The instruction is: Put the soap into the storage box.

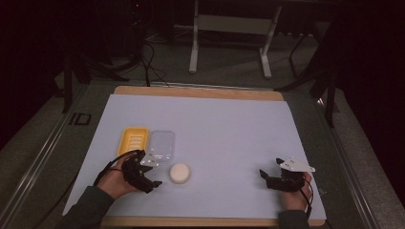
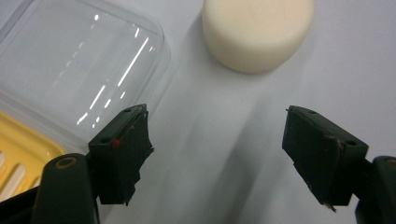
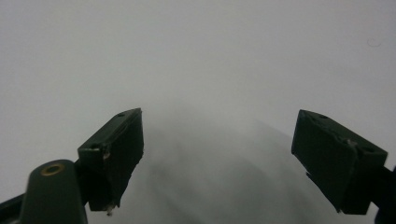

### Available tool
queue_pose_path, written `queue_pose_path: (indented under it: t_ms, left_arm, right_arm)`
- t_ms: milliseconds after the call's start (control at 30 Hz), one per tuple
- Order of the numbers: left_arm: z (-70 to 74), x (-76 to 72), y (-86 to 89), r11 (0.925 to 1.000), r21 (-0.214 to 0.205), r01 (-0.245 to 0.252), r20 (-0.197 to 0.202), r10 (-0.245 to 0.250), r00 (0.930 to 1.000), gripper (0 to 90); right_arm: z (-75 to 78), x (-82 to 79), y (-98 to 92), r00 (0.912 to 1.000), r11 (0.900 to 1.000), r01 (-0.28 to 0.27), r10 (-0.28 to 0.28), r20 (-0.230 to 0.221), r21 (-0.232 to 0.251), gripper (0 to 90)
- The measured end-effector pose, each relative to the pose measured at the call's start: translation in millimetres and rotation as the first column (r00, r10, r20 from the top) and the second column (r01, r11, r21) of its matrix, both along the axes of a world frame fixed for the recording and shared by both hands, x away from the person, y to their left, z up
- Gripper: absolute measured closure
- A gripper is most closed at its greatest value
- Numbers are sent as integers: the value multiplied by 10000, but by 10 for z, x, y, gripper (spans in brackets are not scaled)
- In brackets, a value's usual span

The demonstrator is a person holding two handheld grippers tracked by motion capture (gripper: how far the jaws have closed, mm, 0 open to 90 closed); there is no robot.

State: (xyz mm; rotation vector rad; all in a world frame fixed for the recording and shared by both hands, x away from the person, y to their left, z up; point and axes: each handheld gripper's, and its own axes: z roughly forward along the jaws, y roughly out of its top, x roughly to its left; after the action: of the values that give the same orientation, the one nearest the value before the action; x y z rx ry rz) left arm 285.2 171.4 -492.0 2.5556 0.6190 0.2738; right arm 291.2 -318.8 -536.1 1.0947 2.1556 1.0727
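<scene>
We are reaching with the left gripper toward the round bar of soap, which is lying on the white sheet just in front of the clear lid and the yellow soap dish. Its jaws are standing wide apart and holding nothing, so we judge the approach to be under way; the next move calls for centring the soap between the jaws before closing. The right gripper is waiting well apart, equally wide and empty. The left gripper view is showing the soap ahead and off-centre, whereas the high view is giving us the whole layout.
</scene>
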Motion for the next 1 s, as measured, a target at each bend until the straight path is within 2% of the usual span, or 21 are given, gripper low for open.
queue_pose_path:
  t_ms: [433, 600, 667, 1000]
  left_arm:
    - [53, 94, -177, 9976, 317, 608, -162, -603, 9980, 217]
    - [59, 131, -251, 9956, 502, 788, -244, -777, 9967, 183]
    - [60, 146, -270, 9958, 451, 797, -310, -783, 9964, 175]
    - [44, 211, -393, 9899, 800, 1170, -476, -1135, 9924, 148]
  right_arm:
    - [0, 1, -3, 10000, 10000, -4, 4, 12, 6, 169]
    - [0, 1, -3, 10000, 10000, -7, 7, 12, 8, 169]
    - [0, 0, 0, 10000, 10000, -6, 6, 1, -2, 169]
    - [-1, 2, 1, 10000, 10000, -9, 9, -3, -18, 169]
